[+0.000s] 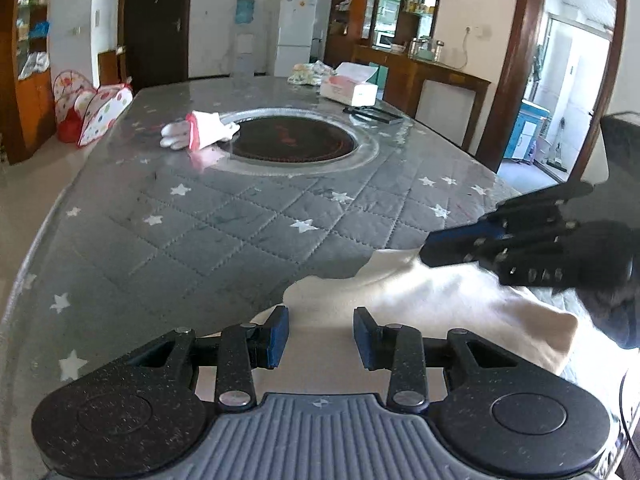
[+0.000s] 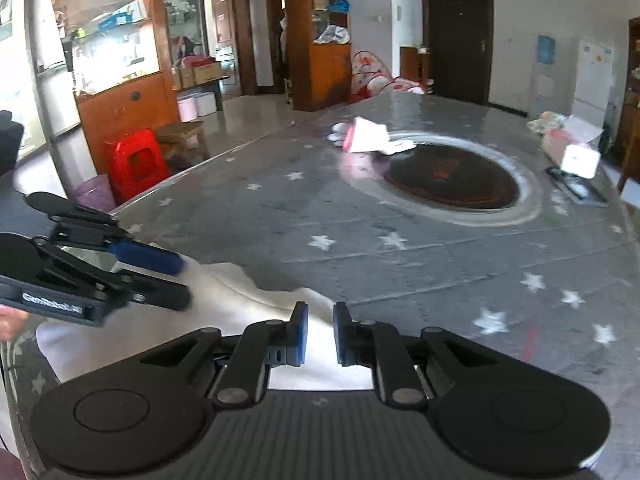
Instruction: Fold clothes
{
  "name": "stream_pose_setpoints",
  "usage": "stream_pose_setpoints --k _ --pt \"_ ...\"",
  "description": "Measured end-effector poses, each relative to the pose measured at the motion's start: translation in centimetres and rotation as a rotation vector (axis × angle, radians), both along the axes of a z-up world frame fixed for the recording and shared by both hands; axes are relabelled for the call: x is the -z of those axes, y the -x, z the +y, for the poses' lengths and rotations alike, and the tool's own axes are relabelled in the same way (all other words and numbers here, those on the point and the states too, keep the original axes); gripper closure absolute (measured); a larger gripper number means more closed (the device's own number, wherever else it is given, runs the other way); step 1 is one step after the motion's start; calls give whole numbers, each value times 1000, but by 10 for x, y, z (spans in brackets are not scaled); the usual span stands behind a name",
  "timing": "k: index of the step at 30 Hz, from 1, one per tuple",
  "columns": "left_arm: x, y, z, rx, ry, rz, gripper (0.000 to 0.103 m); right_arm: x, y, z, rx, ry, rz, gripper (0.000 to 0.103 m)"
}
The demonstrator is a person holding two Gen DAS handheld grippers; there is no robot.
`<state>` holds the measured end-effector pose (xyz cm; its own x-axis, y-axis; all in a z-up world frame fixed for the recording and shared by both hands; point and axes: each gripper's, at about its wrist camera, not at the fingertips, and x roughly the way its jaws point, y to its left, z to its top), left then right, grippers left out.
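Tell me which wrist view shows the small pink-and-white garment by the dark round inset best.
The left wrist view: the pink-and-white garment is sharper there, its pink edge and white part distinct. In the right wrist view it is smaller and motion-blurred.

free: grey table (image 1: 248,216) ahead | obstacles: glove (image 1: 200,130), tissue box (image 1: 348,88) far

Bright daylight floods in from the doorway (image 1: 576,80); glare sheens the grey quilted star-patterned worktop (image 1: 248,216); fisheye edges bend, motion-blurred.

One cream garment (image 1: 420,300) lies on one star-quilted table (image 1: 224,216). Two grippers, left (image 1: 320,338) and right (image 2: 320,334). One small folded pink-and-white garment (image 1: 200,130), one tissue box (image 1: 350,88).
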<state>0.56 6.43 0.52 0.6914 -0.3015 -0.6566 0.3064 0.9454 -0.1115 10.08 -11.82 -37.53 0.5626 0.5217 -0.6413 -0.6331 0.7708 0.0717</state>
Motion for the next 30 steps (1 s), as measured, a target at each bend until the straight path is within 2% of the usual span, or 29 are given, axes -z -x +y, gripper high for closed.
stream_pose_setpoints --k 7,16,21,27,30 --pt "8 -4 1 -19 -1 13 65 16 -10 11 15 1 27 90" --pt "8 -2 -2 -31 -20 4 65 2 9 16 -36 1 -11 85" --pt "9 -3 -3 -40 -20 6 63 13 10 26 -46 37 -7 85" --pt "9 -4 -3 -45 -15 9 63 4 15 19 -36 24 -14 83" --pt "10 -3 -3 -47 -13 8 63 -2 26 12 -55 26 -3 80"
